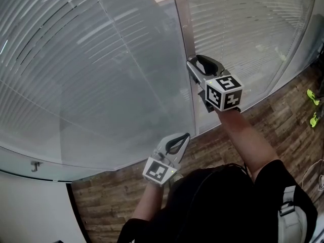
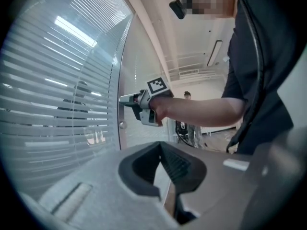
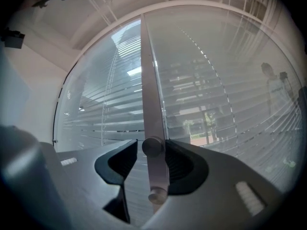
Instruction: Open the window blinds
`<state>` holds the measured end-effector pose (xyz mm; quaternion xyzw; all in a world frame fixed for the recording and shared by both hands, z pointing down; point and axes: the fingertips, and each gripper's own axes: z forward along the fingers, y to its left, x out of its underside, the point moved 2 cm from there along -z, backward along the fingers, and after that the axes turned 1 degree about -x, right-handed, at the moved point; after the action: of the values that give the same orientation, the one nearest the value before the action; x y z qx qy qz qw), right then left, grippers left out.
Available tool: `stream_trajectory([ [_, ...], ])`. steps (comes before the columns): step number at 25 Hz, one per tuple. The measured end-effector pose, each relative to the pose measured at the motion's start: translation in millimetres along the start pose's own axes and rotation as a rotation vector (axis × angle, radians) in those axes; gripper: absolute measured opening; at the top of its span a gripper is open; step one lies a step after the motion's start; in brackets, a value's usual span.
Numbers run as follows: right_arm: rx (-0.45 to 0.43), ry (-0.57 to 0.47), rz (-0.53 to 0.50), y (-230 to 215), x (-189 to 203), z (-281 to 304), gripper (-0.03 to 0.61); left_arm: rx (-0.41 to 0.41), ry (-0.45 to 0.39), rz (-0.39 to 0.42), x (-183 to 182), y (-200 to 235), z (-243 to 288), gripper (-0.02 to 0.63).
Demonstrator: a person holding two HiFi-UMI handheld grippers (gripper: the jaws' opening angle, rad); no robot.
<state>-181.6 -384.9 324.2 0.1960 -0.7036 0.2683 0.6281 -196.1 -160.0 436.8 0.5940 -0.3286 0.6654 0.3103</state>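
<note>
Window blinds [image 1: 76, 59] hang sealed behind the glass on both sides of a slim vertical frame post [image 1: 184, 19], and their slats are mostly tilted shut; only thin strips of the outdoors show through the right-hand pane. The person stands close to the glass on a wooden floor [image 1: 283, 125]. The right claw [image 1: 193, 65] is held level against the post, and in its own view a small round knob [image 3: 152, 146] sits squarely between the two jaws. They stand slightly apart with the pads close on either side, and I'd say they are not pinching it yet. A second knob [image 3: 157, 194] sits just below on the same post. The left claw [image 1: 185, 136] hangs lower and well back from the glass, its jaws together on nothing.

From where I stand the trouble lies in that knob. It is small, smooth and round, so a loose pinch would let the pads skid round it and the slats wouldn't move. With two knobs so near each other, the wrong one may work the wrong pane. Twisting the wrong way would only shut the slats tighter, and leaning in could knock the jaw tips against the glass.
</note>
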Motion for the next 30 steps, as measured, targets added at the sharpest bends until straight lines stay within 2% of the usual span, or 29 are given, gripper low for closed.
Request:
stream_trajectory([
  [1, -0.013, 0.004, -0.016, 1, 2, -1, 0.208, 0.002, 0.000, 0.000, 0, -1, 1, 0.005],
  [3, -0.028, 0.015, -0.074, 3, 5, -4, 0.235, 0.003, 0.002, -0.002, 1, -1, 2, 0.004],
  [7, -0.041, 0.054, -0.320, 7, 5, -9, 0.244, 0.004, 0.008, -0.007, 6, 0, 5, 0.005],
  [10, -0.071, 0.094, -0.574, 17, -1, -12, 0.244, 0.011, 0.005, -0.007, 10, -2, 7, 0.005],
  [14, -0.088, 0.202, -1.024, 26, 1, -16, 0.239, 0.031, 0.009, -0.006, 13, -8, 11, 0.004],
  [16, -0.080, 0.235, -1.185, 24, 1, -14, 0.238, 0.040, 0.009, -0.008, 12, -10, 13, 0.005],
  [18, -0.072, 0.267, -1.295, 21, 2, -12, 0.229, 0.044, 0.001, -0.009, 11, -11, 15, 0.005],
  [22, -0.061, 0.301, -1.427, 19, 6, -6, 0.219, 0.033, -0.008, -0.015, 11, -10, 14, 0.005],
  [26, -0.054, 0.304, -1.465, 21, 7, -2, 0.201, 0.022, -0.004, -0.020, 11, -9, 11, 0.004],
  [27, -0.049, 0.304, -1.474, 21, 7, -2, 0.188, 0.020, -0.004, -0.021, 11, -8, 10, 0.005],
  [28, -0.046, 0.304, -1.478, 21, 8, -1, 0.143, 0.019, -0.004, -0.020, 10, -8, 10, 0.005],
  [30, -0.045, 0.309, -1.468, 21, 8, -1, 0.132, 0.015, -0.001, -0.016, 10, -8, 8, 0.004],
])
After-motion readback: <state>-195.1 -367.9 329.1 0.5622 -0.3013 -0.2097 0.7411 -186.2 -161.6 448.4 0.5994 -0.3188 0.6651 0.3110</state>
